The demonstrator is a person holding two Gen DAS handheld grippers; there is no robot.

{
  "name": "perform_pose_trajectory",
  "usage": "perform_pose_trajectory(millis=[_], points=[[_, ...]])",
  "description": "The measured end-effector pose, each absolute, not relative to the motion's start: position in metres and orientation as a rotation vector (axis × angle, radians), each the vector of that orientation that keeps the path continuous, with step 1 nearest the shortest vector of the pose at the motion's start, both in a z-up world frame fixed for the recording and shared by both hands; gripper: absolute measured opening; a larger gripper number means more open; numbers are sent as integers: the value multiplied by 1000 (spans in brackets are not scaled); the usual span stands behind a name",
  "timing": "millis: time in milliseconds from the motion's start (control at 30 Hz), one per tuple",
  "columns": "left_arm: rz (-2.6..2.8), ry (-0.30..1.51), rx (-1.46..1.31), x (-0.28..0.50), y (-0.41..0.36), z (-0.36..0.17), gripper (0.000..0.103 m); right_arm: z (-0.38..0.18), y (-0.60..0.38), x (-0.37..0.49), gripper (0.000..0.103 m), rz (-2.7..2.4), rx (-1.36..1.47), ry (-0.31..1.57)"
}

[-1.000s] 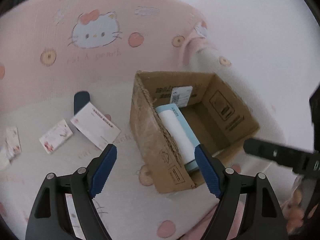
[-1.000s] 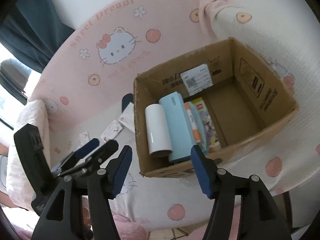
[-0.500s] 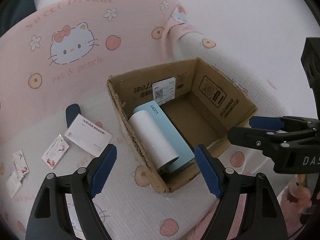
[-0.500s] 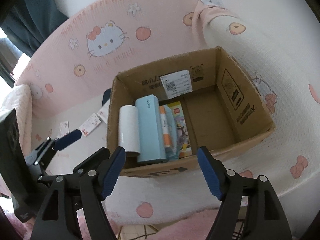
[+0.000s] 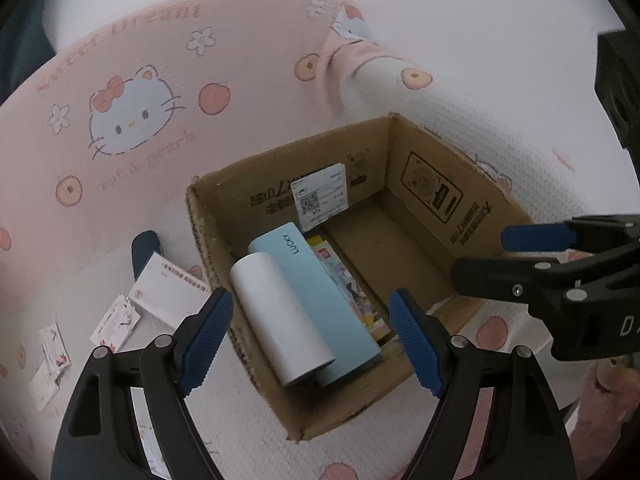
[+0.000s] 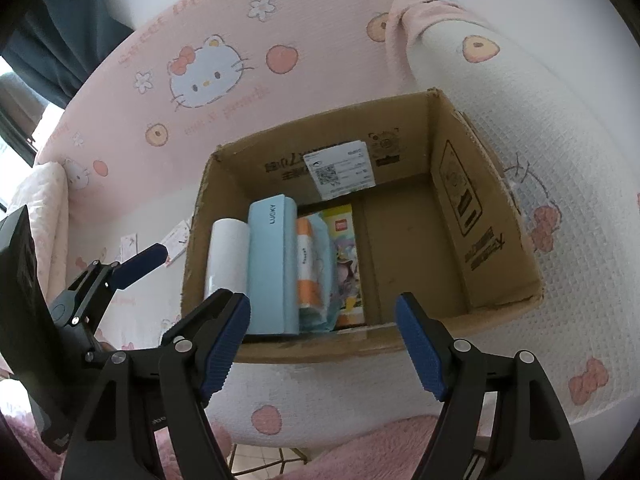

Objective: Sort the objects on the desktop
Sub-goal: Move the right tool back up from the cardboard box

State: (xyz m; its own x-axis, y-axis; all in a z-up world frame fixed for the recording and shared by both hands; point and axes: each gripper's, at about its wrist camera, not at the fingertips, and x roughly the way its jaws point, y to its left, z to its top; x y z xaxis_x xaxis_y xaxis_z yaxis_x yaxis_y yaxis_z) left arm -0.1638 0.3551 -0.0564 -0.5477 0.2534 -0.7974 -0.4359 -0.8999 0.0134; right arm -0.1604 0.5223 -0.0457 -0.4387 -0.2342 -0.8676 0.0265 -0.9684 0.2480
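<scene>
Cards: small white printed paper cards (image 5: 116, 322) lie scattered on the pink-and-white cartoon-cat bed cover (image 5: 120, 128), left of the box.
Left gripper (image 5: 310, 338): black with blue ribbed pads, spread wide, nothing between them, poised over the box's near left corner.
Box: open brown cardboard box (image 6: 476, 216) sits on the bed cover.
Box contents: along the left wall, a white cylinder (image 6: 228, 256), a pale blue LUCKY case (image 6: 270, 264), an orange-and-white tube (image 6: 306, 264) and a colourful booklet (image 6: 346, 264), side by side; the right half is bare.
Right gripper (image 6: 322, 346): pads wide apart, empty, above the box's near wall.
</scene>
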Motion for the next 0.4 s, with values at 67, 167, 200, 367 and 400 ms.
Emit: perform_pose_trajectory(millis=[67, 167, 200, 367, 400], points=[[2446, 302, -1224, -165, 357, -59, 83, -49, 525, -161, 74, -2511, 1573, -304], [2435, 303, -1245, -165, 360, -64, 83, -56, 527, -160, 74, -2491, 1590, -313], [2431, 306, -1252, -165, 360, -65, 83, -58, 527, -159, 74, -2484, 1597, -314], [2421, 338, -1235, -159, 364, -63, 83, -64, 527, -155, 74, -2471, 1618, -332], [2421, 339, -1232, -158, 364, -62, 83, -65, 527, -153, 74, -2468, 1618, -339]])
